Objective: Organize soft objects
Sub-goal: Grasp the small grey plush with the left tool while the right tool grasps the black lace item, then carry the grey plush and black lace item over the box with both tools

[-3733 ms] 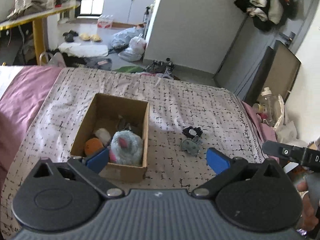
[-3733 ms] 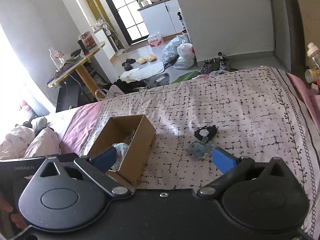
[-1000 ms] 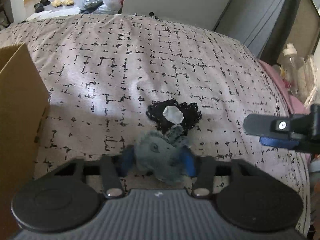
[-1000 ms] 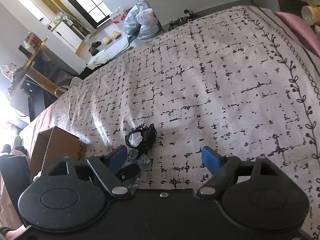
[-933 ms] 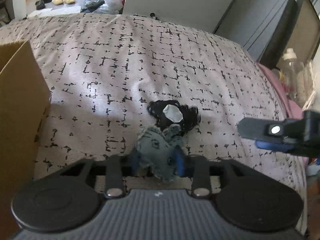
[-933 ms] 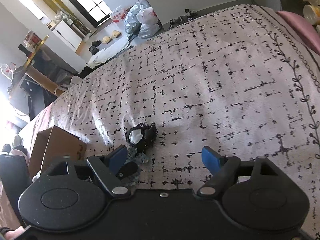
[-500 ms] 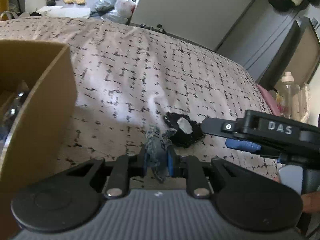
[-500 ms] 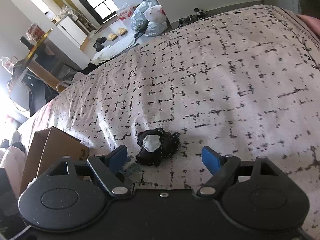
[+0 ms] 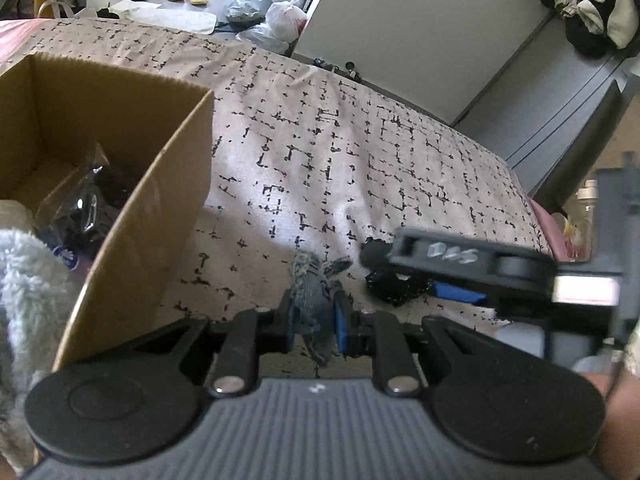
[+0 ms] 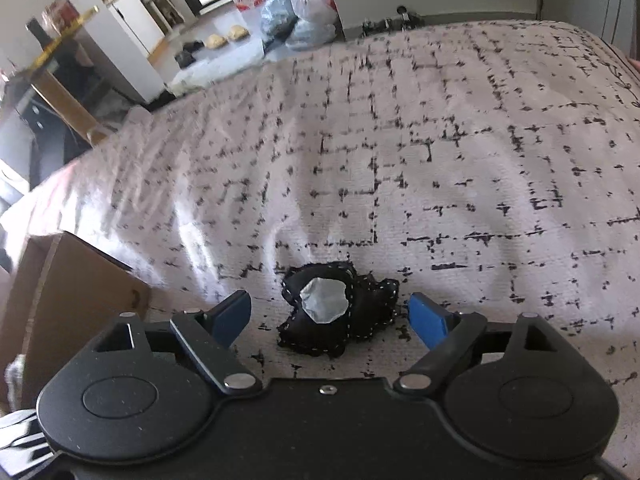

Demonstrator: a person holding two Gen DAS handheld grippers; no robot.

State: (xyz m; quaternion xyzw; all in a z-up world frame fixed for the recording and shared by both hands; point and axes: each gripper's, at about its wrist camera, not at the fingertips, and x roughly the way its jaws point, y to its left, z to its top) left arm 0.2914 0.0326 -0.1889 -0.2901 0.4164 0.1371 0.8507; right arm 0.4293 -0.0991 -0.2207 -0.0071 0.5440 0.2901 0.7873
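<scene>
While the left gripper (image 9: 314, 314) is pinching a grey-blue plush toy (image 9: 316, 296) beside the cardboard box (image 9: 160, 216), the right gripper (image 10: 330, 316) is hanging wide apart. Its fingers are straddling, not touching, a black stitched plush (image 10: 340, 312) lying on the patterned bedspread (image 10: 400, 160).

Left claw (image 9: 315, 318) clamped, right claw (image 10: 330, 318) agape

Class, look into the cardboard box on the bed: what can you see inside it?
Inside the cardboard box lie a clear plastic packet holding dark items and a fluffy pale-blue plush. The near wall and plush hide the rest.
</scene>
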